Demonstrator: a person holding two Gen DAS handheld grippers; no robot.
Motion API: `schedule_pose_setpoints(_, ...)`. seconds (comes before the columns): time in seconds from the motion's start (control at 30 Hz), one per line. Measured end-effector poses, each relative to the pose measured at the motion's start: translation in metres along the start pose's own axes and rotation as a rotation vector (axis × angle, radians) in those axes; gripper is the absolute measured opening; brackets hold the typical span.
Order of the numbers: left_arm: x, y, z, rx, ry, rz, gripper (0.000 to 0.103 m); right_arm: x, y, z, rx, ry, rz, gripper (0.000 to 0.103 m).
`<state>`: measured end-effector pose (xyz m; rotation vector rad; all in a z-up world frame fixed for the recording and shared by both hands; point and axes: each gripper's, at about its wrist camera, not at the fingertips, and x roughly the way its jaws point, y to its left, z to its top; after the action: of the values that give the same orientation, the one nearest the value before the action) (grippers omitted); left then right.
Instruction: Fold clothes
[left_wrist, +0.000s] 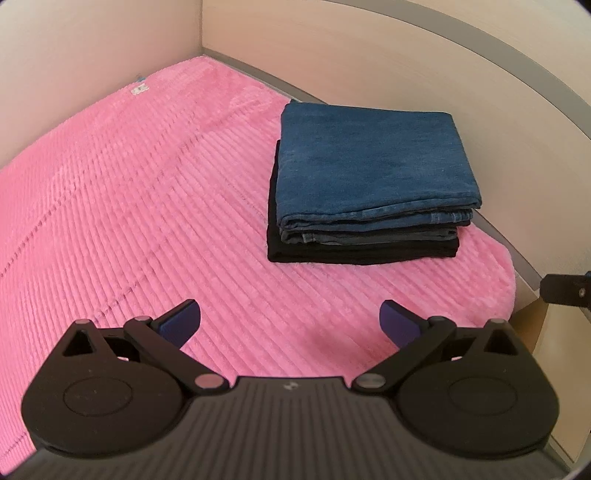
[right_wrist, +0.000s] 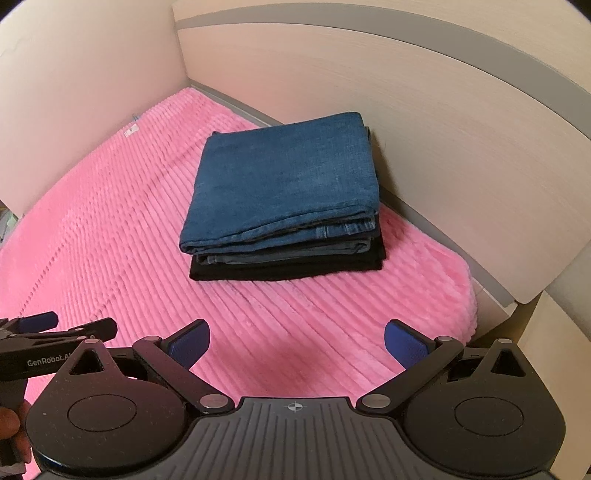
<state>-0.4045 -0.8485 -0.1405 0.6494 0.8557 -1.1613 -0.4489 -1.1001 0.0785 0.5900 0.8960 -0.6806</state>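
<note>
A neat stack of folded clothes (left_wrist: 369, 184) (right_wrist: 284, 199) lies on the pink ribbed blanket (left_wrist: 129, 206) (right_wrist: 110, 240), close to the headboard. Blue jeans (left_wrist: 373, 162) (right_wrist: 284, 177) are on top, a grey garment (left_wrist: 369, 236) (right_wrist: 295, 253) under them, and a black one (left_wrist: 362, 253) (right_wrist: 288, 271) at the bottom. My left gripper (left_wrist: 290, 323) hovers open over the blanket in front of the stack, holding nothing. My right gripper (right_wrist: 295, 345) is also open and empty, a little short of the stack. The left gripper (right_wrist: 55, 328) shows from the side at the right wrist view's left edge.
A beige wooden headboard (right_wrist: 424, 110) with a grey band runs behind the stack, and a side panel (left_wrist: 74, 55) closes the far left. The blanket's rounded edge (left_wrist: 506, 280) ends near a nightstand (right_wrist: 554, 332). A hand (right_wrist: 11, 432) holds the left tool.
</note>
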Motion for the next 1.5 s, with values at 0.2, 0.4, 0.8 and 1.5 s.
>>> schedule_pose_setpoints(0.2,0.0,0.001,-0.002,-0.003,0.009,0.021,0.102,-0.001,0.003,-0.001,-0.009,-0.004,-0.012,0.103)
schedule_pose_setpoints(0.4,-0.003,-0.001,-0.003,0.005,0.006,0.021,0.102,-0.003,0.004,-0.004,-0.016,-0.016,-0.014,0.103)
schedule_pose_setpoints(0.8,-0.005,-0.011,-0.005,0.03,0.006,0.017,0.102,-0.004,0.004,-0.007,-0.032,-0.013,-0.009,0.103)
schedule_pose_setpoints(1.5,-0.005,-0.018,-0.003,0.036,0.002,0.017,0.102,-0.001,0.007,-0.006,-0.049,-0.009,0.0,0.103)
